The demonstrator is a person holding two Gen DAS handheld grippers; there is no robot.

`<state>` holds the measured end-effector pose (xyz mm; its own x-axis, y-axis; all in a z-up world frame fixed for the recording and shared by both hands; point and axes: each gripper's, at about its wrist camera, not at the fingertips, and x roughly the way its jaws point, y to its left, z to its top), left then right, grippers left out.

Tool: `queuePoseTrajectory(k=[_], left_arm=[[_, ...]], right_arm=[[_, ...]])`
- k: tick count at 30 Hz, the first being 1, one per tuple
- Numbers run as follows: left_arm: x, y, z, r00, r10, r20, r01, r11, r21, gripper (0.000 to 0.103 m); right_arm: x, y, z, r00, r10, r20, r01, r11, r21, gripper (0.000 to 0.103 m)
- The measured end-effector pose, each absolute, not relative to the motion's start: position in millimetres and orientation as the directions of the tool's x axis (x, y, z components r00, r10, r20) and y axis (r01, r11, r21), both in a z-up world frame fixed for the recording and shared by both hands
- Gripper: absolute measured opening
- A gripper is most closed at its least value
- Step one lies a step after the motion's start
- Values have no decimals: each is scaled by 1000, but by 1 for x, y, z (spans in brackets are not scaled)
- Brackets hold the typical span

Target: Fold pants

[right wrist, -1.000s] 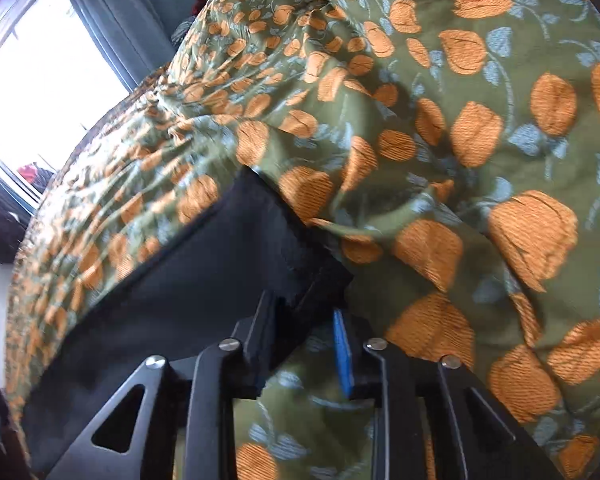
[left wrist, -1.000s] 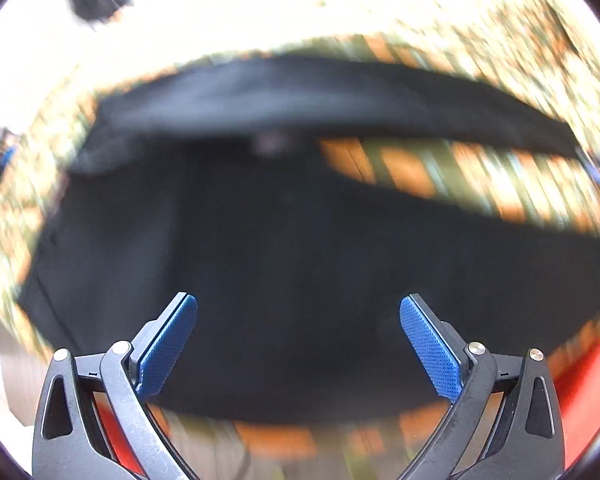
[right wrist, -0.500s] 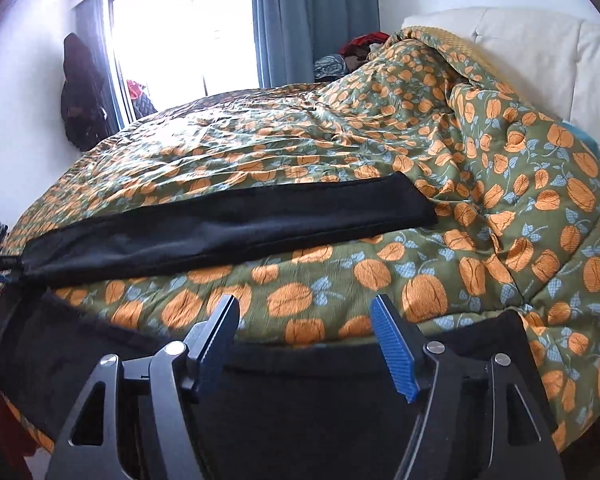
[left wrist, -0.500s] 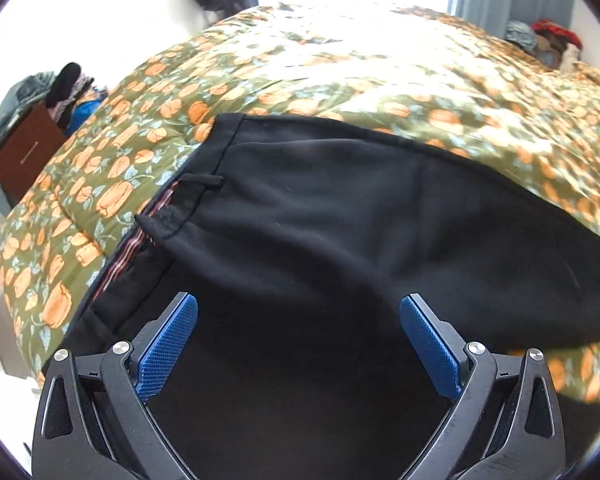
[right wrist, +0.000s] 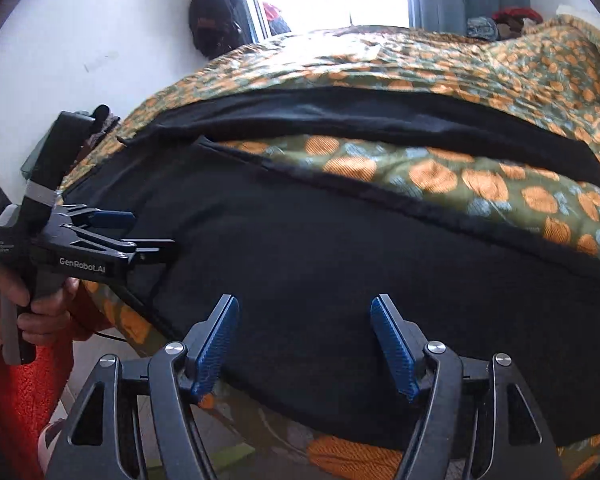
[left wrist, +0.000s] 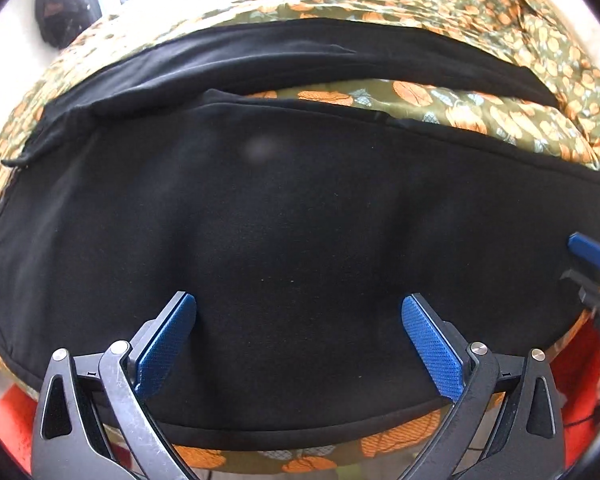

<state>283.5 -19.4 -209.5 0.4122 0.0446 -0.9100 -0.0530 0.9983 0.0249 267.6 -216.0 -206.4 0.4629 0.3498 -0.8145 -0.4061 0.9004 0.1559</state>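
I see the black fabric pants (left wrist: 300, 216) spread flat along the near edge of the green bedspread with orange leaf print (left wrist: 440, 104), waist toward the left end. One leg lies along the near edge under both tools; the other leg (left wrist: 320, 52) angles off farther back, with a wedge of bedspread showing between the two.

My left gripper (left wrist: 298, 344) hangs above the near leg, its blue-padded fingers spread wide with nothing between them. Half a second ago this camera faced the waistband and belt loop at the left end; now it looks squarely down on the middle of the near leg, and the waist sits off at the left of the view.

My right gripper (right wrist: 304, 344) is also spread and empty above the same leg. A second ago it was pinching the hem of the far leg against the bedspread; that hem now lies released near the right side of the bed, and the gripper is back at the near edge. In its view my left hand (right wrist: 28, 300) grips the other tool's handle at the left.
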Motion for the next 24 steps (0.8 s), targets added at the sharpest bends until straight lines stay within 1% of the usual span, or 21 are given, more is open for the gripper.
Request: queuePoseTrajectory(k=[2,3,6,7,8,9,10,11,13,14,16,19,22,24], left_arm=[[285,-9,-208,400,57,-915,-79,996,28,103],[285,-2,-207,396,69,-916,-101,994,31,103],[283,23,-212,380,123,-917,-182,982,56,103],[282,29,-213,380,126,-917,-200,978,51,103],[281,34,-213,383,127,-915,-214,976,46,103],[280,35,-213,385,134,-913,-221,974,49,103],[279,35,-212,386,142,-911,-222,973,58,103],[279,33,-210,385,152,-911,-226,972,67,103],[280,31,-205,374,161,-913,-246,967,69,102],[281,33,-201,373,158,-914,-252,966,65,102],[277,45,-187,397,164,-903,-271,961,55,102],[312,63,-161,455,210,-866,-337,940,51,102],[354,94,-144,490,258,-832,-410,911,40,102],[387,116,-147,498,303,-813,-451,891,56,102]], right_arm=[[273,-260,-203,508,284,-814,-271,949,162,67],[276,-286,-200,538,224,-813,-177,973,151,67],[278,-374,-193,577,-32,-816,189,977,95,68],[274,-402,-193,576,-87,-813,302,947,112,67],[267,-426,-193,582,-115,-805,397,904,158,67],[261,-441,-192,602,-110,-791,450,865,222,67],[258,-447,-190,622,-97,-777,462,847,264,67],[259,-444,-189,622,-108,-776,460,852,250,67],[265,-425,-186,598,-170,-783,433,891,136,69],[268,-415,-184,601,-177,-779,402,910,103,69],[271,-401,-179,629,-138,-765,321,942,94,69],[275,-373,-170,655,-108,-748,205,978,39,69],[282,-344,-170,647,-37,-762,90,996,28,69],[291,-322,-169,625,27,-781,13,999,45,69]])
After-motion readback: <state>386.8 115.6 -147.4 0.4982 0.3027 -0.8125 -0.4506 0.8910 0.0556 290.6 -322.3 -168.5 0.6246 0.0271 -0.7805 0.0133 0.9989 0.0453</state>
